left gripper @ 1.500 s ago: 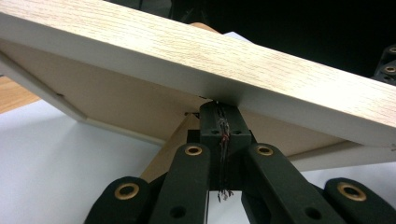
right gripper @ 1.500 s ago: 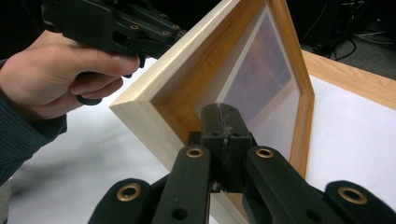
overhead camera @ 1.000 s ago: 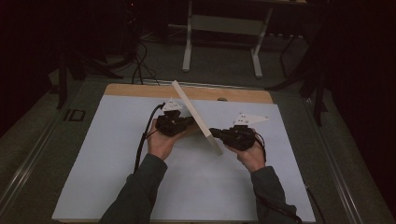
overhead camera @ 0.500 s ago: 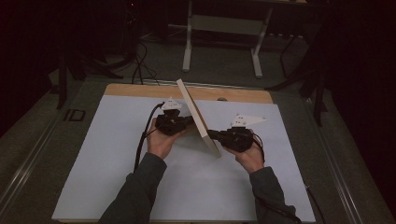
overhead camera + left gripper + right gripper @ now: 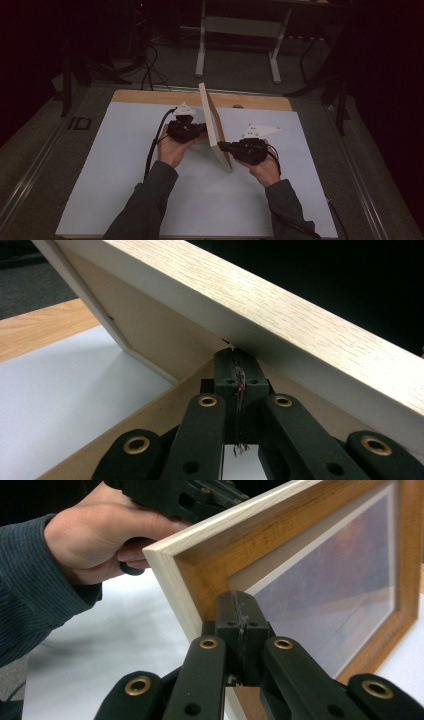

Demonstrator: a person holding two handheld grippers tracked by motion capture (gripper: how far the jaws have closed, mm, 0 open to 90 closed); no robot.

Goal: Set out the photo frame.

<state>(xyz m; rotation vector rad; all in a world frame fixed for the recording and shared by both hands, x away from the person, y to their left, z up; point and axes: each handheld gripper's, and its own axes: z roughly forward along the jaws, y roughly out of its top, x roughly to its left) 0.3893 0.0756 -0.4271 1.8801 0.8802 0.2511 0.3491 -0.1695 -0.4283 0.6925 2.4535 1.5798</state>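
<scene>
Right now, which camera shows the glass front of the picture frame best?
The right gripper view: the frame faces that camera, showing the glass pane and inner wood border. The high view shows the frame edge-on, standing tilted on the table. The left gripper view shows its back and outer edge.

A dim room surrounds a wooden table (image 5: 150, 95) covered by a white sheet (image 5: 100, 170), with a grey floor (image 5: 240, 65), a white metal stand (image 5: 237, 27) and dark cables (image 5: 147, 75) beyond it.
</scene>
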